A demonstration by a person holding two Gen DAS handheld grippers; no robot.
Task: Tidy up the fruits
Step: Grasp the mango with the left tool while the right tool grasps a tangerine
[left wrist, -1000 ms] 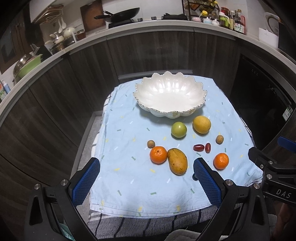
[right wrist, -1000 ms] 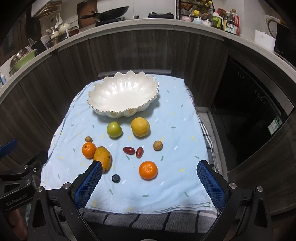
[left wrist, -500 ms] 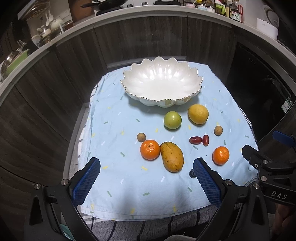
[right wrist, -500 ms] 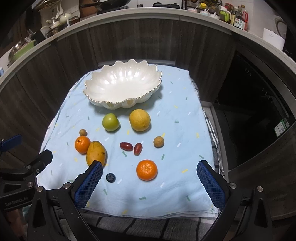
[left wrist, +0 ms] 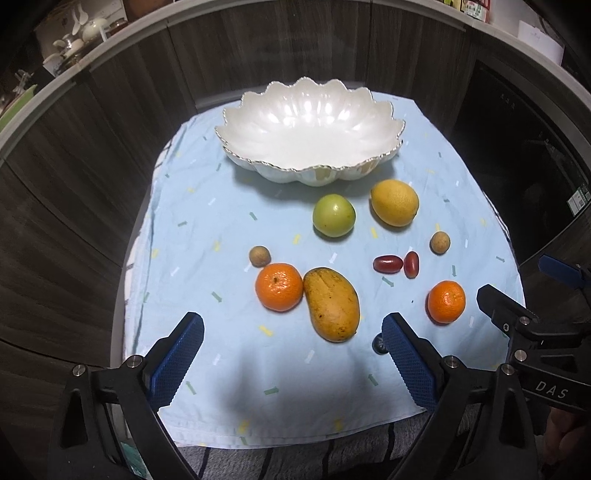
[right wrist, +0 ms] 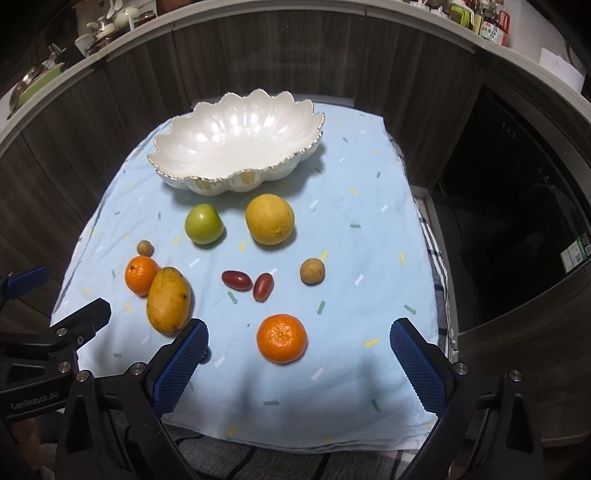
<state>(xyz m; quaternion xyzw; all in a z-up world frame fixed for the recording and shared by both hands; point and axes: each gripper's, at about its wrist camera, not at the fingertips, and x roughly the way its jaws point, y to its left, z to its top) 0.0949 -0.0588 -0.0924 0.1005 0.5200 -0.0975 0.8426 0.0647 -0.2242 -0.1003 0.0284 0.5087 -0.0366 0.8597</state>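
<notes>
An empty white scalloped bowl [left wrist: 310, 136] [right wrist: 236, 144] stands at the back of a light blue cloth [left wrist: 207, 236]. In front of it lie a green apple [left wrist: 333, 215], a yellow citrus [left wrist: 394, 202], a mango [left wrist: 332, 302] touching a tangerine [left wrist: 279, 286], a second tangerine [right wrist: 282, 338], two red grape tomatoes [right wrist: 245, 282], two small brown longans [left wrist: 259, 256] [right wrist: 312, 271] and a blueberry [left wrist: 378, 343], half hidden by my finger. My left gripper [left wrist: 291, 356] is open and empty, near the mango. My right gripper [right wrist: 299, 363] is open and empty, just before the second tangerine.
Dark wood cabinet fronts curve around behind the table. A counter above carries dishes [right wrist: 99, 29] and bottles [right wrist: 484, 18]. A striped towel [right wrist: 436, 258] shows under the cloth at the right edge. Each gripper shows at the other view's side [left wrist: 535, 332] [right wrist: 44, 332].
Both grippers have moved forward and down toward the fruit, which now looks larger. Both stay open. No fruit has moved.
</notes>
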